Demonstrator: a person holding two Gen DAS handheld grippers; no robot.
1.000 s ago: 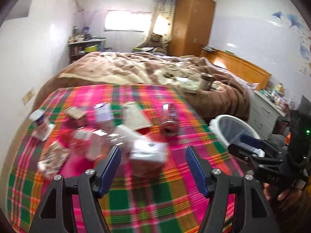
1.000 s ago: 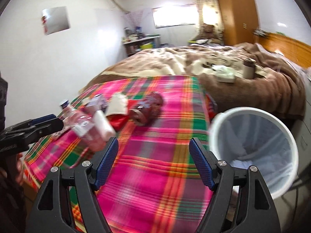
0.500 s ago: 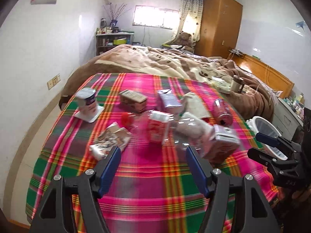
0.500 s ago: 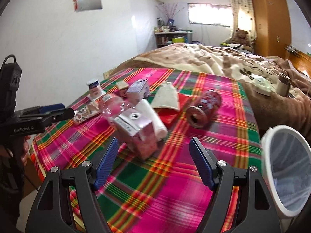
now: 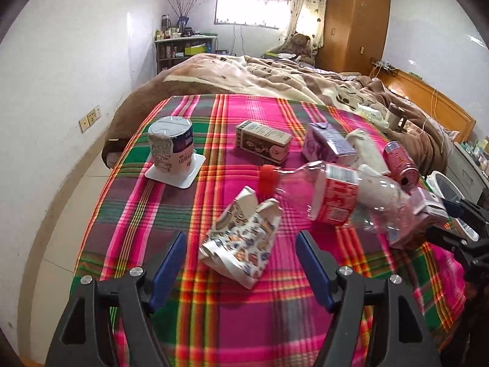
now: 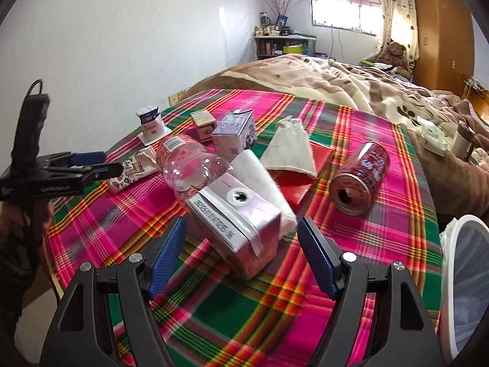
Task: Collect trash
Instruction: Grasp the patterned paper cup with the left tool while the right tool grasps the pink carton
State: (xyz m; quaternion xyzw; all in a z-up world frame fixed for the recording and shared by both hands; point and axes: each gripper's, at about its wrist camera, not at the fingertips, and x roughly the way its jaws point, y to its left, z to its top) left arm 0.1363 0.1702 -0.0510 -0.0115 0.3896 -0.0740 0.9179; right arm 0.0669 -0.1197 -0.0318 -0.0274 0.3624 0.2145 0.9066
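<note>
Trash lies all over a bright checked cloth (image 5: 244,321) on the table, and none of it is picked up yet. Nearest the left tongs (image 5: 241,263), which are wide open and hold nothing, is a crumpled paper wrapper (image 5: 241,241), lying just ahead between the blue tips. Nearest the right tongs (image 6: 241,253), also wide open and empty, is a pink box (image 6: 235,214) tipped on its side, right in front of the gap. A second ago both tongs were further right, beside the white bin (image 6: 464,290), and the pictures were blurry. Now they have swung left and come closer, so the wrapper and the pink box look big and sharp. That means each hand has likely picked its piece, and a grab may come next. A little further is a clear bottle (image 5: 342,195) with a red cap, lying on its side and touching the pink box. To the right lies a red can (image 6: 360,180). Far left stands a white cup (image 5: 172,148) upside down on its lid. Further back are a brown box (image 5: 262,142) and a purple carton (image 5: 328,143).
</note>
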